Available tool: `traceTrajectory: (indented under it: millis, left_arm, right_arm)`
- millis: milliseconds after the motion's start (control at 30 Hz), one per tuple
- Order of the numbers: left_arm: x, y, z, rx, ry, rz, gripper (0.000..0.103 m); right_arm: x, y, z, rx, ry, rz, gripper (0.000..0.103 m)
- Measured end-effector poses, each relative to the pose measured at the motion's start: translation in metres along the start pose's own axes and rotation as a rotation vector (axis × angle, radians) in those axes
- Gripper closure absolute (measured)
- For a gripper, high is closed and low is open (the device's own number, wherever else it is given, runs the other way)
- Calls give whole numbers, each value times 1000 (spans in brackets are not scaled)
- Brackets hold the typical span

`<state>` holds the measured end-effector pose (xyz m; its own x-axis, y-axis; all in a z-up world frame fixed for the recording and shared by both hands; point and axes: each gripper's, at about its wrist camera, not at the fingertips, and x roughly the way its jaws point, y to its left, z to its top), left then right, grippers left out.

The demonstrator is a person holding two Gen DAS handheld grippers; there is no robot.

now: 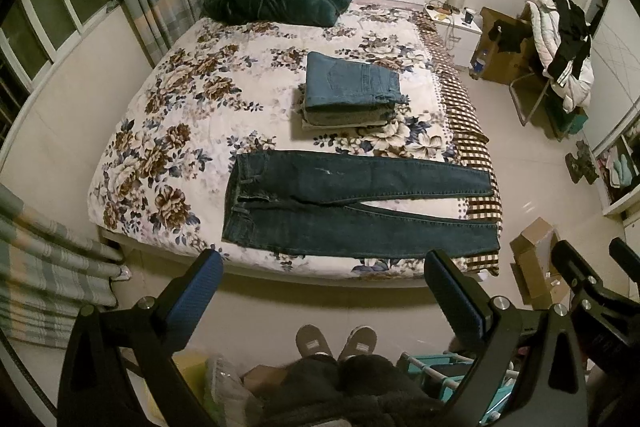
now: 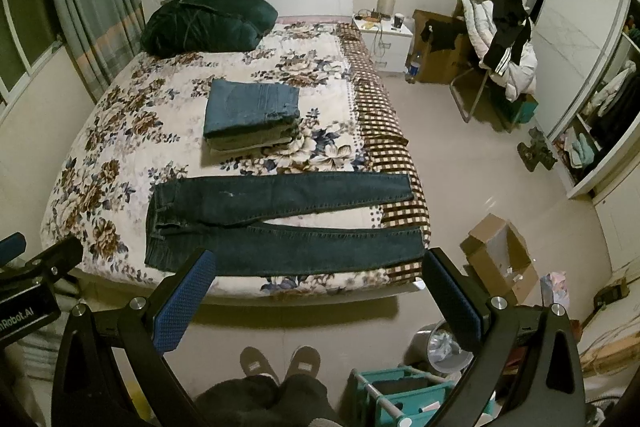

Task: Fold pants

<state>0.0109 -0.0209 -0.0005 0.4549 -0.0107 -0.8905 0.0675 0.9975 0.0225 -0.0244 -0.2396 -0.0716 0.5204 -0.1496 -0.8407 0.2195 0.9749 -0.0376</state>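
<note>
Open brown cardboard box (image 2: 500, 259) on floor beside bed; contents unclear. Dark blue denim pants (image 1: 352, 211) flat on floral-quilted bed (image 1: 168, 115) near foot edge; long axis crosswise, waistband left, legs right. Left claw (image 1: 324, 299) wide, empty. Right claw (image 2: 320, 299) wide, empty.

Dark blue jeans (image 1: 360, 211) lie flat and unfolded along the bed's near edge. Waistband points left, and the legs part slightly toward the right.

Bed (image 1: 168, 131): jeans (image 1: 352, 211), folded stack (image 1: 352, 95)
</note>
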Motion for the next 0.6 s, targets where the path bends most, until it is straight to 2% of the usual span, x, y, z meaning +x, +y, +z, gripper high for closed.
traceTrajectory:
  millis: [100, 267, 333, 400, 533, 600]
  left_arm:
    - [13, -1, 5, -25, -1, 22, 0]
    - [54, 11, 26, -106, -15, 107, 0]
    - [82, 18, 40, -137, -19, 169, 0]
    - [114, 27, 54, -167, -5, 196, 0]
    - [203, 50, 84, -224, 105, 231, 0]
    - [255, 64, 98, -268, 168, 244, 0]
  right_arm:
    - [16, -3, -1, 9, 17, 14, 0]
    - [59, -27, 28, 39, 40, 28, 0]
    - [95, -37, 40, 63, 54, 23, 0]
    - [134, -48, 56, 86, 62, -3, 0]
    - [231, -67, 84, 156, 112, -67, 0]
    - [293, -78, 95, 226, 180, -65, 0]
